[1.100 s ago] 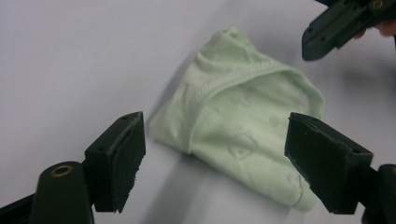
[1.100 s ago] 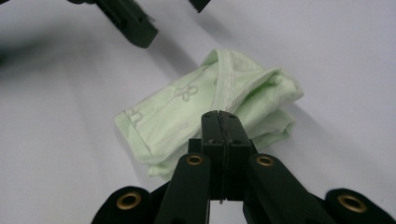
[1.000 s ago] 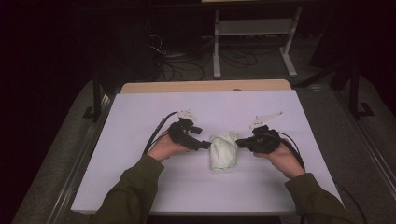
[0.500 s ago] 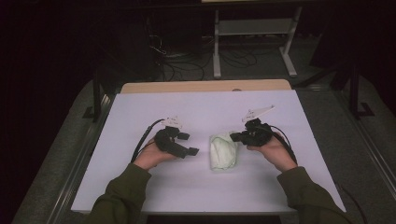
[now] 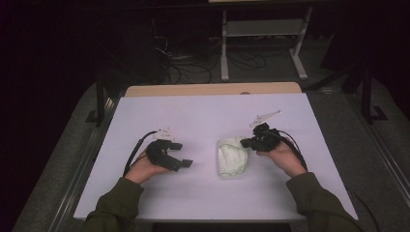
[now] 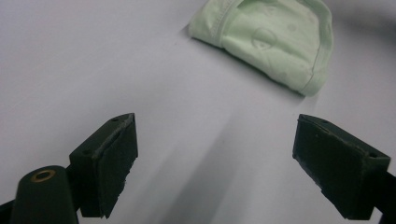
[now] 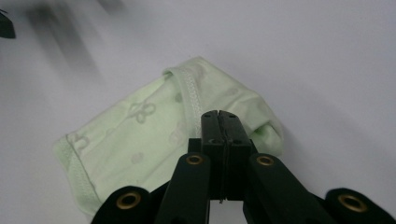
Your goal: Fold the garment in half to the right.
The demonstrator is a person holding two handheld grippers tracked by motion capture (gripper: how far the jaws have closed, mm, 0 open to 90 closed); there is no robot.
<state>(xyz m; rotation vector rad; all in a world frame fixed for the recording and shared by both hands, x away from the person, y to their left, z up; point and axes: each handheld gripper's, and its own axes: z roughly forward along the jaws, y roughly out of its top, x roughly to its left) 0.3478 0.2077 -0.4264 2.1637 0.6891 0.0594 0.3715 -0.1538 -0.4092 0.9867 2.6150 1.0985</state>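
Left tool (image 5: pixel 186 163) gapes with nothing between, opening wider; right tool (image 5: pixel 245 143) clenched over folded green cloth (image 5: pixel 232 157)

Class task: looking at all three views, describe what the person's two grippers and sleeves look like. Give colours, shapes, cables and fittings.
Both sleeves are olive green. The left gripper and right gripper are black, each with a black cable trailing back over the hand and a pale grey three-cornered plate on top. The fingers are blocky black pads, and brass-coloured rivets mark the pivots.
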